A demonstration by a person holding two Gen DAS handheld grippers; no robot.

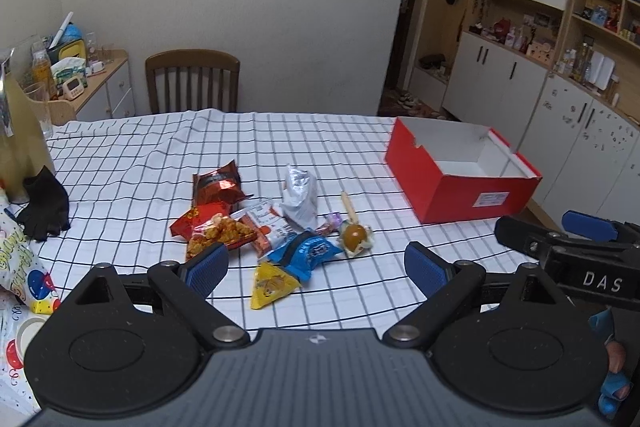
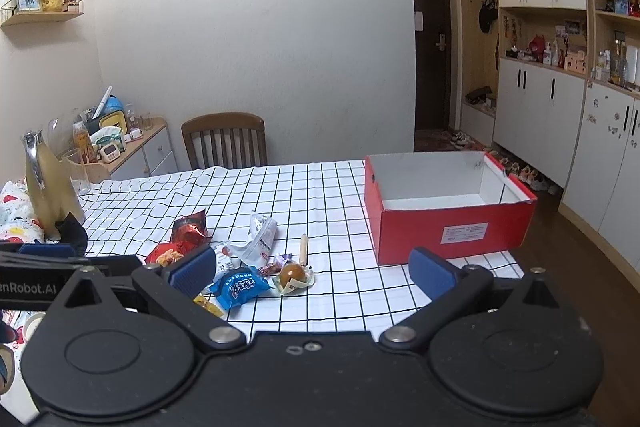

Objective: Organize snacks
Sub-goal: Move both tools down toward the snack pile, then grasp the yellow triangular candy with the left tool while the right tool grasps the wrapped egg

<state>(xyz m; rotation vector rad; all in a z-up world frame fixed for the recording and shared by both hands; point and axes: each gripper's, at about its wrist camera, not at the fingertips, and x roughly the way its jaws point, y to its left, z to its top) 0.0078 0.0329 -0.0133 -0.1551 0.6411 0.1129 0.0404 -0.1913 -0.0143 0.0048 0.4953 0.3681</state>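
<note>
My left gripper (image 1: 316, 263) hangs over the near edge of the table (image 1: 360, 155), fingers spread wide, nothing between the blue pads (image 1: 210, 265). My right gripper (image 2: 314, 273) is the same: fingers wide apart, empty, pads (image 2: 432, 273) clear of everything. In the left view, the right gripper's body shows at the right edge, near the box corner.

Snacks sit in a loose pile on the checked cloth, mid-table, just ahead of my left gripper. Yellow triangle packet (image 1: 270, 285) is nearest, lying between the left pads in the view but below them, not touched. Blue packet (image 1: 308, 253) touches it from behind. Red bag with fried pieces pictured (image 1: 216, 229) is left of that, partly behind the left pad. Dark red foil bag (image 1: 218, 185) is further back. White and red packet (image 1: 266, 227) is in the middle, overlapped by neighbours. Crumpled silver-white bag (image 1: 298, 197) stands behind it. Small purple candy (image 1: 330, 223) lies beside the round brown sweet in clear wrap (image 1: 354, 237), and a stick (image 1: 348, 207) lies just behind the sweet.

Red box (image 1: 456, 183) is open on top, white inside, nothing visible in it, at the far right of the table, well apart from the pile.

Black glove (image 1: 44, 207) lies at the left edge, beside a yellowish jug (image 2: 44, 187). A wooden chair (image 1: 192, 81) is at the far side.
</note>
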